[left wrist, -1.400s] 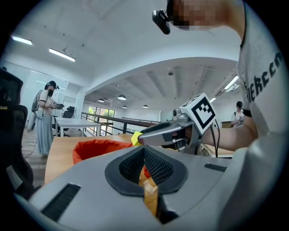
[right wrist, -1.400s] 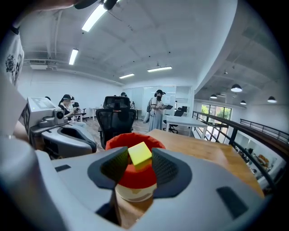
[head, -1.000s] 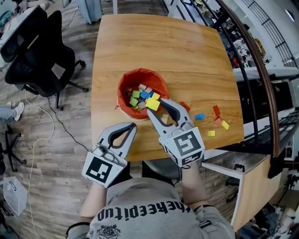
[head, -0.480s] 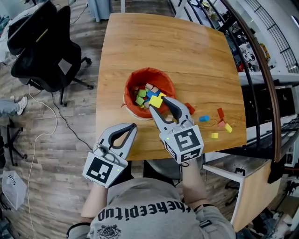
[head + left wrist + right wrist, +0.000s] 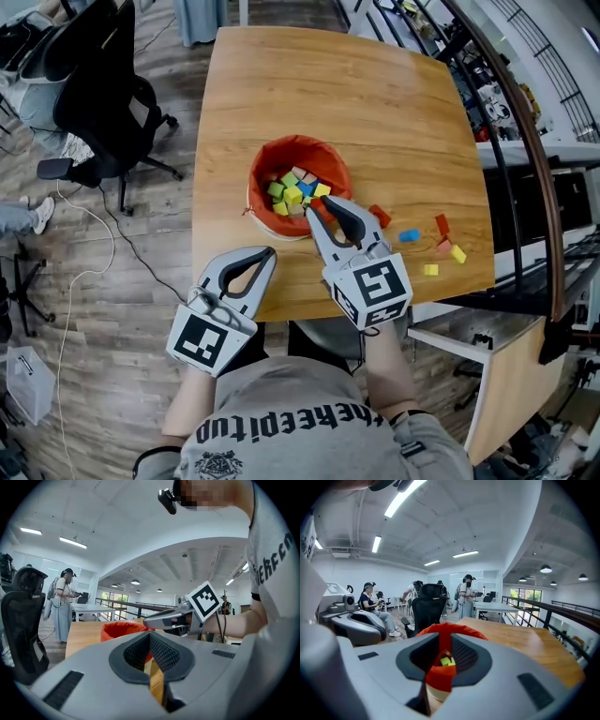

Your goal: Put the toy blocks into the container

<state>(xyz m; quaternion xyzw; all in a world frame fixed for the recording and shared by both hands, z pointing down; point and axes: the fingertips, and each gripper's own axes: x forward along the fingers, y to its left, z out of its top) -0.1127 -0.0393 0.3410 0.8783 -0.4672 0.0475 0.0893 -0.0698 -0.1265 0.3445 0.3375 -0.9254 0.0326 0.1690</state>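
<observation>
My wooden table (image 5: pixel 356 103) carries the orange container (image 5: pixel 255 192) close to its near edge. Loose toward the near right corner lie a red block (image 5: pixel 380 216), a blue block (image 5: pixel 409 235) and a yellow block (image 5: pixel 457 254).

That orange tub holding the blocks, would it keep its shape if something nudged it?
Probably not fully: the orange tub has a crumpled rim, like soft fabric, so it may dent. The blocks inside likely weigh it down, so it should slide, not tip.

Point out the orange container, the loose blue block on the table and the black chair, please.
orange container (image 5: pixel 300 148): head view, on the far inner wall just below the rim.
blue block (image 5: pixel 409 235): head view, on its top face.
black chair (image 5: pixel 98 94): head view, on its backrest.
</observation>
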